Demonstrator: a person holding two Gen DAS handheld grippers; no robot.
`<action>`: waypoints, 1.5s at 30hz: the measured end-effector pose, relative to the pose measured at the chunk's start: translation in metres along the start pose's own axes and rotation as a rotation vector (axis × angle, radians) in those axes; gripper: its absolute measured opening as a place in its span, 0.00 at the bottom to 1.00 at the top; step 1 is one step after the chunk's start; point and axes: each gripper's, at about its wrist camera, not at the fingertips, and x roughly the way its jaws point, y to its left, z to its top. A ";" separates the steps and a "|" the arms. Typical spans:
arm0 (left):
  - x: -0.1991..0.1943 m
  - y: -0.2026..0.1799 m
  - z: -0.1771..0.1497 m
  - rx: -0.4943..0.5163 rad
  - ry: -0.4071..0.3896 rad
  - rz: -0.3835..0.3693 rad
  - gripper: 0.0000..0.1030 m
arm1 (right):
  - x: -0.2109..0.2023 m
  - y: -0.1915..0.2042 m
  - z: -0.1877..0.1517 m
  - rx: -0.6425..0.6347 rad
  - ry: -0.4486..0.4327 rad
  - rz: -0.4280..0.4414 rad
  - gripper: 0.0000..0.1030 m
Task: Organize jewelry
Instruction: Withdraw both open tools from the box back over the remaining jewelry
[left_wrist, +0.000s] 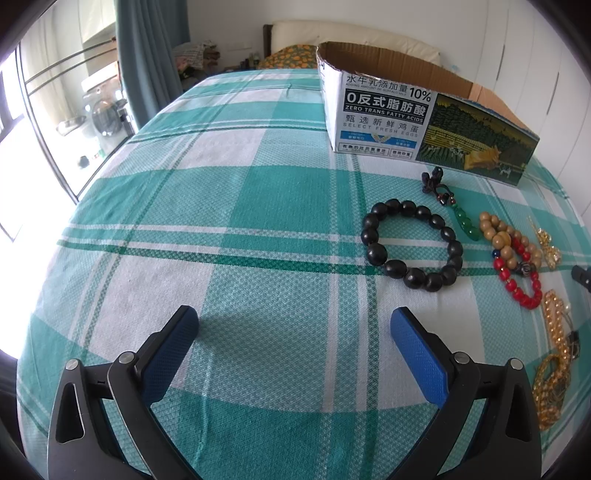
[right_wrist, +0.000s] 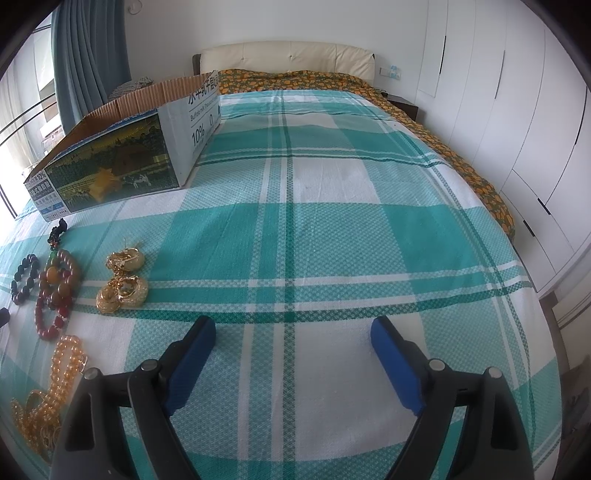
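Observation:
Jewelry lies on a green plaid bedsheet (left_wrist: 221, 221). In the left wrist view I see a black bead bracelet (left_wrist: 412, 245), a green pendant on a dark cord (left_wrist: 452, 201), a tan and red bead bracelet (left_wrist: 515, 258) and amber bead strands (left_wrist: 556, 362). An open cardboard box (left_wrist: 417, 118) stands behind them. My left gripper (left_wrist: 293, 323) is open and empty, left of and nearer than the black bracelet. My right gripper (right_wrist: 293, 332) is open and empty over bare sheet, right of gold ornaments (right_wrist: 123, 282), red-brown beads (right_wrist: 55, 291) and amber beads (right_wrist: 55, 384). The box (right_wrist: 110, 162) stands at far left.
A headboard (right_wrist: 288, 59) and an orange-patterned cover (right_wrist: 461, 162) lie at the far and right sides of the bed. White wardrobe doors (right_wrist: 517, 110) stand on the right. A curtain (left_wrist: 136, 55), glass doors and a washing machine (left_wrist: 107, 118) are at left.

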 end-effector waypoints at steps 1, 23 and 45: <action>0.000 0.000 0.000 0.000 0.000 0.000 1.00 | 0.000 0.000 0.000 0.000 0.000 0.000 0.86; 0.002 -0.001 0.001 0.001 0.000 0.002 1.00 | 0.000 0.000 0.000 -0.001 0.001 -0.002 0.86; -0.002 0.002 -0.002 0.031 0.001 -0.048 1.00 | -0.001 0.000 0.000 0.000 -0.001 0.002 0.86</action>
